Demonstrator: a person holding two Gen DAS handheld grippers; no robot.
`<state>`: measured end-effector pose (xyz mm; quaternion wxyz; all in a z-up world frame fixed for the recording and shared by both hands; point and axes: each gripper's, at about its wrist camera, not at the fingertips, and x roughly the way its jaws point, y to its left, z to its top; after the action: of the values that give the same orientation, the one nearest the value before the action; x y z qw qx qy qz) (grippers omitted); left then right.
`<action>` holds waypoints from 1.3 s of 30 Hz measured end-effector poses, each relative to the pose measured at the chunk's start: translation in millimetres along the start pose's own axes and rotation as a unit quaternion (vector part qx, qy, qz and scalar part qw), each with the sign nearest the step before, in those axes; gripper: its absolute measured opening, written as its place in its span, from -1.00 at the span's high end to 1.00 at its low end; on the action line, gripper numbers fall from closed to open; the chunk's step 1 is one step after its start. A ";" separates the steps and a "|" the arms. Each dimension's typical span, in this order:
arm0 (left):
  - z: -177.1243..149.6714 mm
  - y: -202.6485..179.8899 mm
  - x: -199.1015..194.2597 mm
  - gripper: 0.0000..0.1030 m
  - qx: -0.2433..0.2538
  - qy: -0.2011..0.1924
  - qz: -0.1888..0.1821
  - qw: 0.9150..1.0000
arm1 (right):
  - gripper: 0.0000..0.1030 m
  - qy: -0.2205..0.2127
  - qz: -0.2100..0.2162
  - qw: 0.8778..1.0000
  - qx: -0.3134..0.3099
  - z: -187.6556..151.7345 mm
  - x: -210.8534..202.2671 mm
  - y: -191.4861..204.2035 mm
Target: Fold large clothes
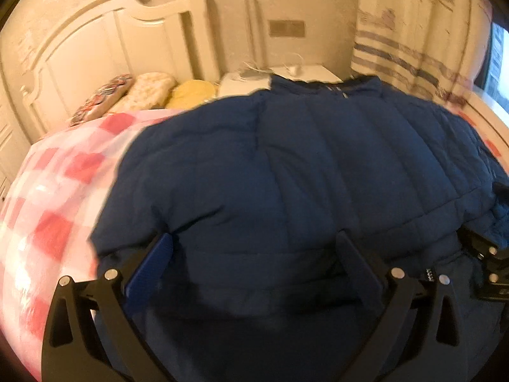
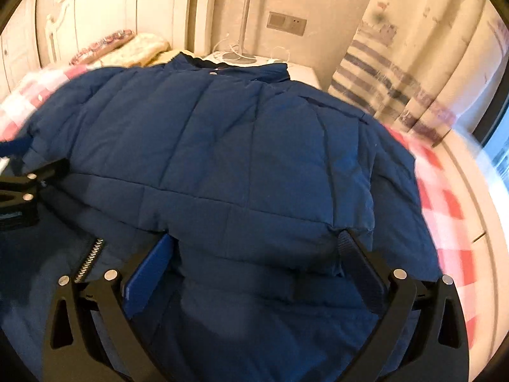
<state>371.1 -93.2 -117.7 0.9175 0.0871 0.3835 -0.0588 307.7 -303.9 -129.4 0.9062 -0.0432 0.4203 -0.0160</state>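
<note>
A navy quilted puffer jacket (image 1: 286,172) lies spread on a bed with its collar toward the far end; it also fills the right wrist view (image 2: 222,159). My left gripper (image 1: 254,242) is open, its two fingers wide apart and pressed against the jacket's near hem. My right gripper (image 2: 257,238) is open too, its fingers straddling a bulging fold at the near hem. The jacket's zipper (image 2: 90,258) shows at the lower left of the right wrist view. Each gripper shows at the edge of the other's view.
The bed has a pink-and-white checked cover (image 1: 57,197). Pillows (image 1: 140,92) lie by the white headboard (image 1: 95,47). A white nightstand (image 1: 305,73) stands behind the collar. A striped curtain (image 2: 397,73) hangs at the right, with a window beside it.
</note>
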 end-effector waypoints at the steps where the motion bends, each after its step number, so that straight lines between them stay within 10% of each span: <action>1: -4.0 4.3 -10.7 -0.93 -0.013 -0.004 -0.012 1.000 | -0.91 -0.004 0.016 1.000 0.011 -4.5 -12.3 -2.3; 4: -21.5 7.2 -46.8 -0.95 -0.010 -0.008 -0.063 0.998 | -0.91 -0.033 0.030 0.999 0.009 -22.6 -49.6 1.4; 13: -54.4 12.2 -32.0 -0.96 -0.007 0.077 -0.043 0.996 | -0.91 0.043 0.043 0.998 0.003 -57.6 -37.8 4.1; 28: -110.0 68.0 -88.9 -0.95 -0.069 0.057 -0.019 0.996 | -0.91 0.020 0.066 0.997 -0.024 -114.2 -101.7 22.2; 33: -135.9 30.6 -139.0 -0.96 -0.011 0.010 -0.077 0.997 | -0.91 0.016 0.096 0.992 -0.078 -155.0 -114.7 52.0; 39: -161.3 2.0 -123.2 -0.96 0.044 0.054 -0.049 0.996 | -0.91 0.010 0.087 0.994 -0.063 -161.1 -125.4 48.5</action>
<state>173.5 -53.2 -140.9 0.8869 0.1114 0.4331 -0.1159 103.3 -257.8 -142.1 0.8955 -0.0630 0.4316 0.0887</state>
